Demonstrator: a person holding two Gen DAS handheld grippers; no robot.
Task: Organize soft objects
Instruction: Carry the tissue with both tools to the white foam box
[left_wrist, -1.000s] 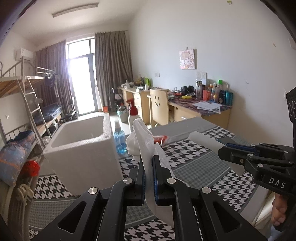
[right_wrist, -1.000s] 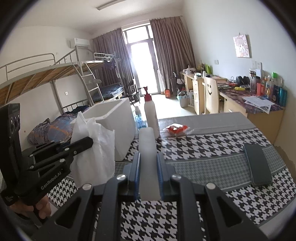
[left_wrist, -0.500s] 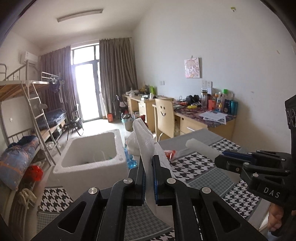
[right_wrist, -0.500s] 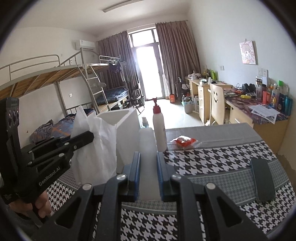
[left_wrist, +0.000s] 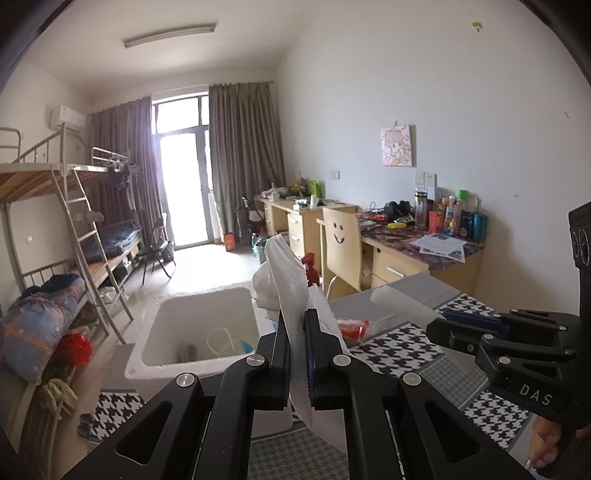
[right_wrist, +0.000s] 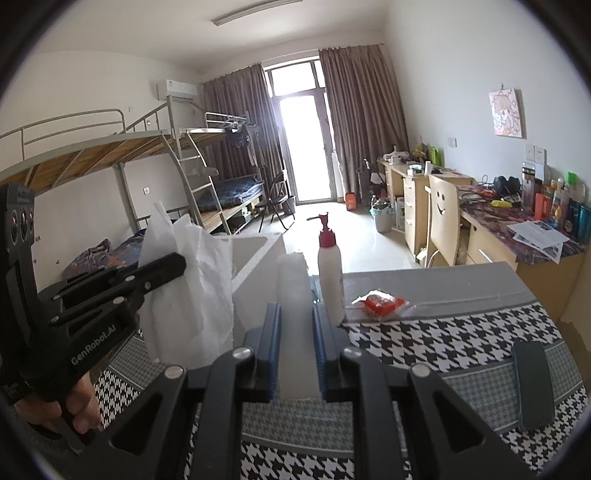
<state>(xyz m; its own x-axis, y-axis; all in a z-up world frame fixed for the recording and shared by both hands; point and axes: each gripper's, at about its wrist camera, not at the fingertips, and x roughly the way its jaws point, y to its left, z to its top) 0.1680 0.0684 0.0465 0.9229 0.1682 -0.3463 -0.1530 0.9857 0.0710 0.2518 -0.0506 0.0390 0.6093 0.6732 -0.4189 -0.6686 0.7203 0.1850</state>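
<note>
My left gripper (left_wrist: 296, 328) is shut on a crumpled white plastic bag (left_wrist: 286, 280) and holds it in the air near the open white foam box (left_wrist: 192, 363); both gripper (right_wrist: 177, 264) and bag (right_wrist: 188, 291) show in the right wrist view. My right gripper (right_wrist: 295, 314) is shut on a white foam roll (right_wrist: 293, 291), raised above the table; the roll (left_wrist: 400, 306) also shows in the left wrist view. The box holds a few small items at its bottom.
A houndstooth cloth (right_wrist: 424, 332) covers the table. On it stand a white pump bottle with a red cap (right_wrist: 330, 273), a red packet in clear wrap (right_wrist: 380, 301) and a dark phone (right_wrist: 532, 384). A bunk bed (right_wrist: 92, 155) and desks (left_wrist: 417, 243) stand beyond.
Both grippers have risen with what they hold. The left gripper now looks down into the foam box, whose inside has come into sight. The grips have not changed.
</note>
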